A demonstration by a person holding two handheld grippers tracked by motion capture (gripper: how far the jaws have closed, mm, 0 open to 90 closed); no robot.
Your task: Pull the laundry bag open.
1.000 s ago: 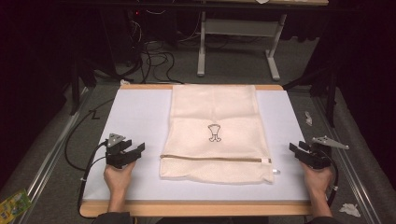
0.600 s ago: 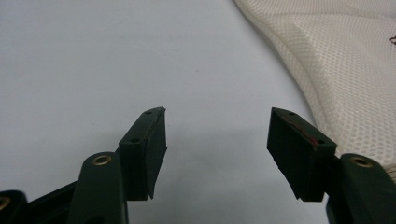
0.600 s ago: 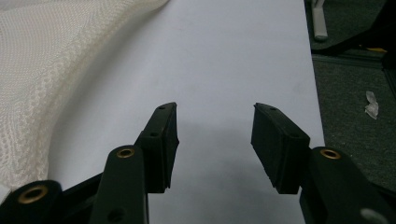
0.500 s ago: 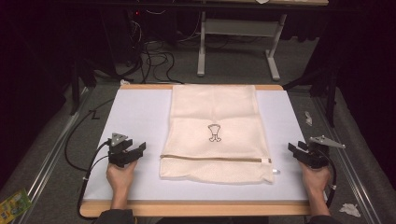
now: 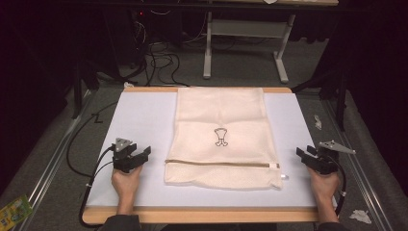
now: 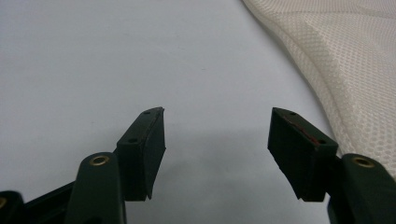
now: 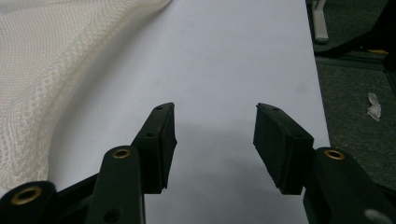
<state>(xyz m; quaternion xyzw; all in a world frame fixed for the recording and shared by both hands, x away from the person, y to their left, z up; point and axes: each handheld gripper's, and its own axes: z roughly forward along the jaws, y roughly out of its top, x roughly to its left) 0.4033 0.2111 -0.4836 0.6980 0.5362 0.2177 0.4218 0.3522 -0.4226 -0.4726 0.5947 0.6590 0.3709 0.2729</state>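
Your left gripper (image 6: pixel 215 154) has its jaws wide apart with nothing between them; only bare white table surface (image 6: pixel 116 60) shows in the gap. Its right-hand pad (image 6: pixel 299 154) shows a thin red line along the top edge. The mesh laundry bag (image 6: pixel 345 60) lies just to the right of that jaw; I cannot tell whether the jaw's outer side touches the bag's rolled edge.

Your right gripper (image 7: pixel 214 147) also stands with jaws apart and empty, and they have just been opening wider. White table (image 7: pixel 233 56) lies between and beyond them. The bag (image 7: pixel 51 65) sits to the left of the left-hand jaw, near but apart.

From the high view: your left gripper (image 5: pixel 139 155) rests on the table near its left near corner, with your hand (image 5: pixel 126 180) behind it and the cable (image 5: pixel 91 180) trailing off the near left edge. Your right gripper (image 5: pixel 304 155) sits at the right edge of the table, hand (image 5: pixel 325 185) behind it.

The cream mesh bag (image 5: pixel 221 115) lies flat in the middle of the table (image 5: pixel 139 120), between the two grippers, running from the far edge toward the near side. A zipper (image 5: pixel 216 163) crosses it left to right near its near end, pull (image 5: pixel 284 178) at the right. A small dark printed figure (image 5: pixel 220 136) marks its centre.

On the floor: a paper scrap (image 5: pixel 360 215) near right, a green packet (image 5: pixel 14 211) near left.
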